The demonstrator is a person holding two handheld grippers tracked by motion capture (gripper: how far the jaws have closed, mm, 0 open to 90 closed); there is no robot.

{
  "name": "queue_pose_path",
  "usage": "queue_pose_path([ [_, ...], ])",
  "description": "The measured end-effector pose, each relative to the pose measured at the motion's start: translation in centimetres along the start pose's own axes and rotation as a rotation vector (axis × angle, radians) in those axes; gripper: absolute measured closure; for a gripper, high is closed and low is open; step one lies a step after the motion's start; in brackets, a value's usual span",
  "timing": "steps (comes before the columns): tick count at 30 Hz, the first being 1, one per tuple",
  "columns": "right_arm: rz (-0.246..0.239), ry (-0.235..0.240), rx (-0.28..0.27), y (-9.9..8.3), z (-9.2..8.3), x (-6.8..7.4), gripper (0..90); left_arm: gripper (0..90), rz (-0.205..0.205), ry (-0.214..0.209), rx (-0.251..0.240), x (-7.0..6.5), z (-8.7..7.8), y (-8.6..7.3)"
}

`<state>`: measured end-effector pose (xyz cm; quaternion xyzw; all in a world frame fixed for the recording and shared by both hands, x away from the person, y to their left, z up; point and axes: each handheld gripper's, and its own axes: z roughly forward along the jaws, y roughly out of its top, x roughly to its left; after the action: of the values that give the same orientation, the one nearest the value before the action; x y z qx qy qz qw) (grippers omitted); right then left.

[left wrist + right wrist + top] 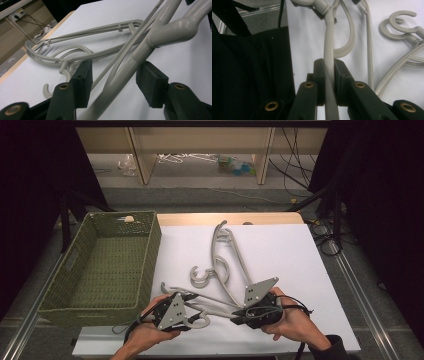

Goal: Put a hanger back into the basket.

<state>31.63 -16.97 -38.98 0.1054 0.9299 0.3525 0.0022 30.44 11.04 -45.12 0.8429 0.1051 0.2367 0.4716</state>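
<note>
Grey plastic coat hangers (220,270) lie in a loose tangle on the white tabletop (295,255), beside an empty green woven basket (107,265). Right gripper (329,75) is clenched on one hanger's thin arm. Left gripper (113,80) straddles the thick neck of that hanger (132,67), its pads not yet pressing. Best to close squarely on the neck, then lift both ends together, so the neighbouring hooks slip free rather than drag along.

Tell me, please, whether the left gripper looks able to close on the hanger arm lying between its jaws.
Probably yes: the hanger arm already lies between the left gripper pads, gaps either side, nothing blocking.
</note>
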Motion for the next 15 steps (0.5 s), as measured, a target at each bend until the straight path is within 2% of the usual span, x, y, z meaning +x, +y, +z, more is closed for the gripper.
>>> queue_pose_path([
  [2,-0.007,0.003,0.002,0.0,0.0,0.0,82.1,52.4,0.019,-0.016,0.002,0.0,0.1,0.1],
  [5,-0.013,0.008,0.000,-0.1,0.0,0.0,82.1,60.1,0.079,-0.049,0.021,0.0,0.3,0.3],
  [6,-0.013,0.010,0.002,-0.1,0.0,0.0,82.1,62.0,0.081,-0.057,0.024,-0.1,0.3,0.3],
  [7,-0.014,0.009,0.003,-0.1,0.0,0.0,82.1,62.9,0.105,-0.063,0.030,0.0,0.3,0.5],
  [10,-0.017,0.018,-0.003,-0.2,-0.1,-0.1,82.0,65.4,0.142,-0.078,0.043,0.0,0.2,0.8],
  [11,-0.023,0.017,-0.004,-0.3,-0.2,-0.2,81.9,66.3,0.142,-0.078,0.043,0.0,0.2,0.8],
  [12,-0.023,0.027,-0.006,-0.3,-0.2,-0.2,81.9,67.3,0.170,-0.094,0.059,0.0,0.2,1.1],
  [13,-0.031,0.029,-0.010,-0.4,-0.3,-0.3,81.7,68.1,0.170,-0.094,0.059,0.0,0.2,1.1],
  [14,-0.035,0.034,-0.018,-0.5,-0.4,-0.4,81.3,69.0,0.204,-0.103,0.073,0.0,-0.1,1.6],
  [15,-0.042,0.032,-0.025,-0.6,-0.5,-0.6,80.5,69.9,0.210,-0.113,0.075,0.1,-0.1,1.8],
])
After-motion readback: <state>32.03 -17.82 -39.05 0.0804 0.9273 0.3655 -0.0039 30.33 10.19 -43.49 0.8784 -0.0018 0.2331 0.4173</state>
